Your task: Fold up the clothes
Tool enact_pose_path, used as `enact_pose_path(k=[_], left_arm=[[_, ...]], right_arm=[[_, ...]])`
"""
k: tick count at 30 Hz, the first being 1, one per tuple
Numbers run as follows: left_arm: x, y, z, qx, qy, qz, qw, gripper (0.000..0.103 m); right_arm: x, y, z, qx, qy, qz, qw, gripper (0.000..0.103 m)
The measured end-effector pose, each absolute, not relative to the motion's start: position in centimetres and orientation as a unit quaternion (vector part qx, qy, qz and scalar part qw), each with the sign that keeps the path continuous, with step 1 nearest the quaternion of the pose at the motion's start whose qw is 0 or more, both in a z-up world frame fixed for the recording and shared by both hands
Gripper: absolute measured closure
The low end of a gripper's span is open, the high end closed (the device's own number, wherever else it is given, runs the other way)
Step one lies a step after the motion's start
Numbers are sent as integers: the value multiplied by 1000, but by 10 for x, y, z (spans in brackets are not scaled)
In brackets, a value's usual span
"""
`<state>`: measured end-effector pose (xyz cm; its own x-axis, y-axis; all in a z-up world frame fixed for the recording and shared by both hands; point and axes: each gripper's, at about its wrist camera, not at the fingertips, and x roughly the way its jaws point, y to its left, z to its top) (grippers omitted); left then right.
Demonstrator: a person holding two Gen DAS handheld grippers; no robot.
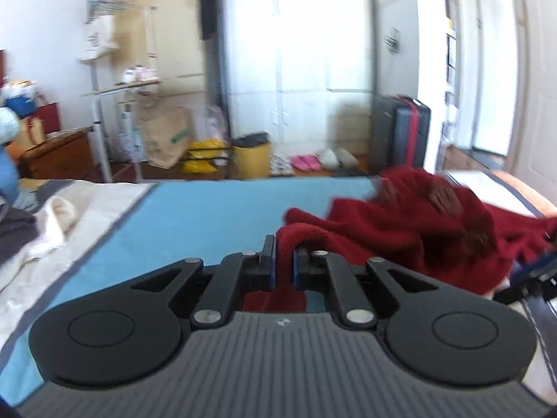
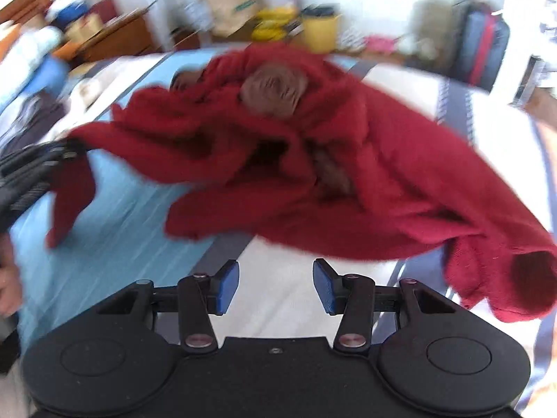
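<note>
Currently red sweater (image 2: 348, 160) clamped in left tool (image 1: 282, 261); right tool (image 2: 276, 285) held apart, empty; free sleeve best pinched, spread flat on bed (image 1: 195, 216).

Probably a bedroom: bed (image 1: 195, 209), wardrobe (image 1: 313, 52), slippers (image 1: 306, 162).

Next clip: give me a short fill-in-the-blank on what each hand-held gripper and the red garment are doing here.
1. The left hand-held gripper is shut on a fold of the ____ sweater.
2. The right hand-held gripper is ____, with nothing between its blue pads.
3. Under the sweater lies a bedsheet coloured light ____.

Missing words: red; open; blue
</note>
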<state>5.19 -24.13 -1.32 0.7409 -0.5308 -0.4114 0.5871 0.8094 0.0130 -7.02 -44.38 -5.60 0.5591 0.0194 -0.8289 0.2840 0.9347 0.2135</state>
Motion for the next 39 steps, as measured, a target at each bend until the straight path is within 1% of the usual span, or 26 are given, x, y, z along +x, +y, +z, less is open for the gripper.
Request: enact_pose_path(k=[5,7,9,13,14,16,19,21,23,24,28,31,33,35,36,38,39], left_arm=[[80,-214,-23,6,252,-277,927,95],[85,-212,-27,10,254,-272,928,95],[86,-211,-28,24,238,-254,937,95],[85,-199,-5,50,128,-169,976,95],[90,-192,1,41,125,-162,978,95],[104,-176,8,19,134,-148,980,95],[127,-161,-3,4,173,-118,978,95],[124,-157,-2,-1,174,-126,977,95],[120,-153,-1,-7,174,-133,976,95],[119,-151,0,-10,175,-137,975,95],[112,-143,2,-21,176,-151,973,95],[107,-138,4,-29,177,-162,970,95],[105,-136,6,-30,176,-169,969,95],[104,-137,8,-28,175,-175,969,95],[104,-137,8,-28,174,-175,969,95],[106,-137,7,-31,174,-176,968,95],[107,-136,6,-30,175,-176,968,95]], right_arm=[[-63,-432,-60,212,414,-90,881,48],[-63,-435,-69,219,426,-116,870,48],[-64,-439,-79,225,438,-141,859,48],[-65,-445,-97,237,461,-192,834,48],[-66,-440,-94,225,468,-198,831,48],[-71,-433,-87,231,458,-177,840,48],[-74,-424,-80,213,447,-171,852,47],[-75,-419,-76,198,440,-168,860,42],[-70,-407,-80,138,456,-179,861,42],[-69,-405,-80,131,453,-173,864,42],[-65,-406,-76,149,431,-128,881,42],[-53,-415,-77,240,418,-79,872,38],[-39,-427,-79,331,424,-60,841,32],[-21,-429,-77,318,435,-66,840,30],[-12,-429,-76,310,441,-70,839,27],[8,-424,-79,258,453,-103,847,24],[14,-424,-83,251,455,-107,847,24]])
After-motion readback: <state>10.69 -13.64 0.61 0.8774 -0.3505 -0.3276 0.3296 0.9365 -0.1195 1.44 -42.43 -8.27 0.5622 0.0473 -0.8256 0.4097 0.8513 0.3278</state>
